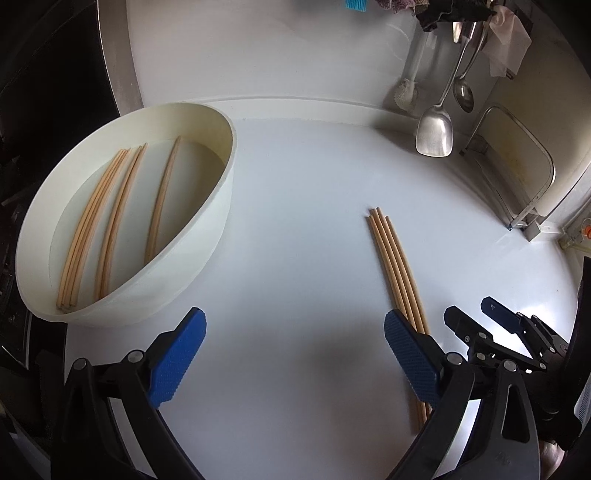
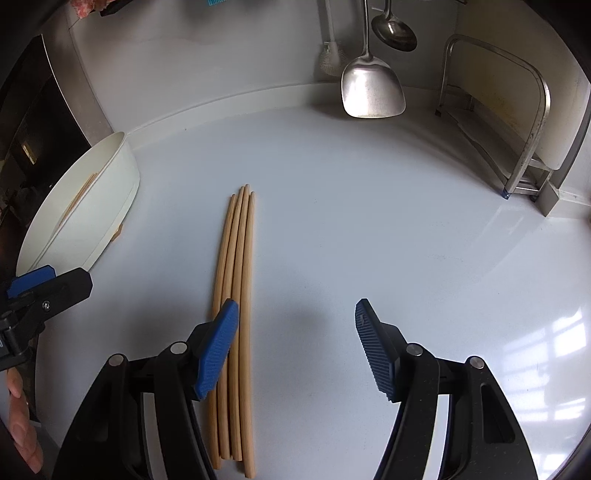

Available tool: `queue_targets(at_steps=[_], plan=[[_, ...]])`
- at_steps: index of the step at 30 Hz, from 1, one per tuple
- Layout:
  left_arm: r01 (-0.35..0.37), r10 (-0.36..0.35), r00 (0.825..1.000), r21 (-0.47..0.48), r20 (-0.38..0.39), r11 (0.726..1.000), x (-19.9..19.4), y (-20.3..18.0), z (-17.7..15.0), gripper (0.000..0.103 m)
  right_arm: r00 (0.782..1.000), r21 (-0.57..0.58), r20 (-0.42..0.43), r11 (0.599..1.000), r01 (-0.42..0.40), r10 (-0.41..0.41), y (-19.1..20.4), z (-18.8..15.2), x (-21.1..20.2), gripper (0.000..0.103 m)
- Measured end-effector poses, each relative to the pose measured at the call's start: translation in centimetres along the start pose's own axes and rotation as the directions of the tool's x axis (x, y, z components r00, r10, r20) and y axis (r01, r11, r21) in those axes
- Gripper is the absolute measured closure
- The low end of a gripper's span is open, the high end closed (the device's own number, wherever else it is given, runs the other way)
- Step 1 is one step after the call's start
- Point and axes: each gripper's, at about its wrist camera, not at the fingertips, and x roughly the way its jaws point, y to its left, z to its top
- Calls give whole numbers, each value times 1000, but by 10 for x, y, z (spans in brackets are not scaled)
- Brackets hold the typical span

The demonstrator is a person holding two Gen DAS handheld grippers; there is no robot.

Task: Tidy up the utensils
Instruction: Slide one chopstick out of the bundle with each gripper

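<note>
So, right hand-held gripper [image 2: 295,347]: fingers spread wide, empty, low over the table [image 2: 369,221]; its left pad overlaps the loose chopsticks [image 2: 238,295], likely lining up a pick.
Left hand-held gripper [image 1: 295,354]: also apart and empty, hovering between tub and bundle.
Loose chopsticks: four together, flat on the table, pointing away.
White tub [image 1: 207,258]: left side, already holding sorted chopsticks [image 1: 110,221] lying lengthwise.
Back wall: spatula [image 2: 369,88] and ladle [image 2: 395,31] hanging, well apart.
</note>
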Motion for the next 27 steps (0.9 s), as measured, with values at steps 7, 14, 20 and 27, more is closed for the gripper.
queue_targets(at_steps=[7,14,20,27], plan=[[-23,24,1000,-31,11,999,4,0,-4,7,1000,-33,-11,999,-29,29,-1,-3,13,40],[-46,47,999,-37,11,998,6,-3,-10,7,999,-34,-20,998,-48,47,-2,-9,19,40],[-51,51,999,-43,0,998,9,-5,-14,7,1000,-73,-12,997,-19,18,2,-12,17,40],[-58,59,998,-57,3,997,8,-6,-14,7,1000,-132,-9,991,-8,7,10,-15,13,40]])
